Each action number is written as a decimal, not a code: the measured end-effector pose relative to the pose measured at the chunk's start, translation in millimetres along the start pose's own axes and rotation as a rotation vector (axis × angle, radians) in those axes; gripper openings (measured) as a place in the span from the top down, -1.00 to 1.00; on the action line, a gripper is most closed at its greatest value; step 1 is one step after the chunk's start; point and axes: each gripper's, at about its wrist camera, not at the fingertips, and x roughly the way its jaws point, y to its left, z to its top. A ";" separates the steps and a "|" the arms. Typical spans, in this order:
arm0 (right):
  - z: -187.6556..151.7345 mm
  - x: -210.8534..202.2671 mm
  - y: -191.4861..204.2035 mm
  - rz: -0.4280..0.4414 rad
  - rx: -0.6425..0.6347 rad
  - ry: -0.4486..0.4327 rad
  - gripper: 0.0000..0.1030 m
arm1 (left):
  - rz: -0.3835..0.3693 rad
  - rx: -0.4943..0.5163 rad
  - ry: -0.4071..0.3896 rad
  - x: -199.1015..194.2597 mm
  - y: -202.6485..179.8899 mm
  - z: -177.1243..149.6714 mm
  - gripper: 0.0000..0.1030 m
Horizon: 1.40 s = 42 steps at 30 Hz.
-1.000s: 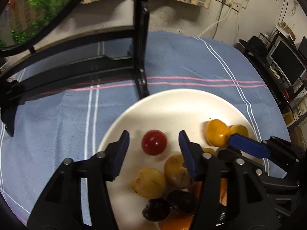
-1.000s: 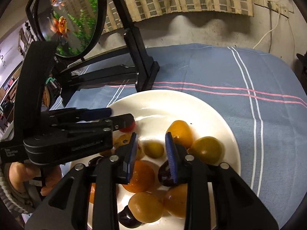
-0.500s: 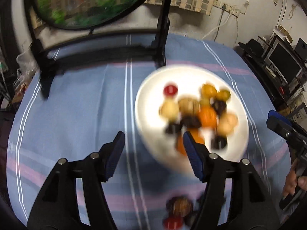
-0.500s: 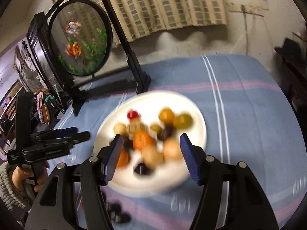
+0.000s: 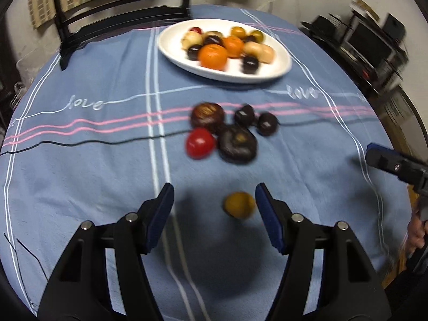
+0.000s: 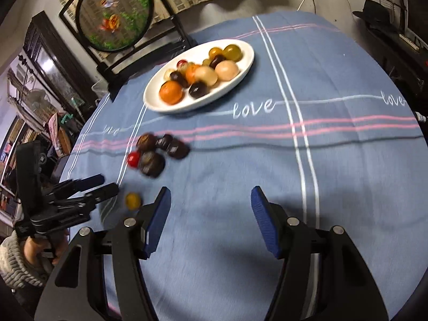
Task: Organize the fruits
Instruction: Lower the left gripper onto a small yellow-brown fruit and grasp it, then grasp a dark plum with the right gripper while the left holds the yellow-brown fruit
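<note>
A white plate (image 5: 278, 72) at the far side of the table holds several fruits, among them an orange (image 5: 213, 56); it also shows in the right wrist view (image 6: 242, 73). On the blue cloth lie a red fruit (image 5: 200, 142), dark fruits (image 5: 237, 143) and a small yellow fruit (image 5: 239, 204). My left gripper (image 5: 214, 211) is open and empty, the yellow fruit just inside its right finger. My right gripper (image 6: 211, 211) is open and empty over bare cloth; the yellow fruit (image 6: 133, 200) lies left of it.
A round painted screen on a black stand (image 6: 115, 24) stands behind the plate. Shelves with electronics (image 5: 374, 42) are at the right of the table. The left gripper (image 6: 100, 184) shows in the right wrist view; the right gripper's finger (image 5: 385, 160) shows in the left wrist view.
Both grippers have pulled back from over the plate toward the near side of the table. The right gripper has opened wider. Loose fruits on the cloth have come into view.
</note>
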 end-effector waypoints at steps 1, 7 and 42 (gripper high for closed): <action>-0.2 -3.7 2.8 -0.004 -0.012 -0.006 -0.22 | -0.002 0.010 0.000 1.2 -3.3 -3.1 -0.26; -2.7 -23.6 10.7 -0.045 -0.058 -0.034 -0.26 | -0.033 0.013 -0.017 7.7 -7.3 -2.6 -0.25; 3.5 6.9 23.9 -0.010 -0.091 0.057 -0.26 | -0.041 -0.033 0.002 -2.2 13.5 -18.4 0.42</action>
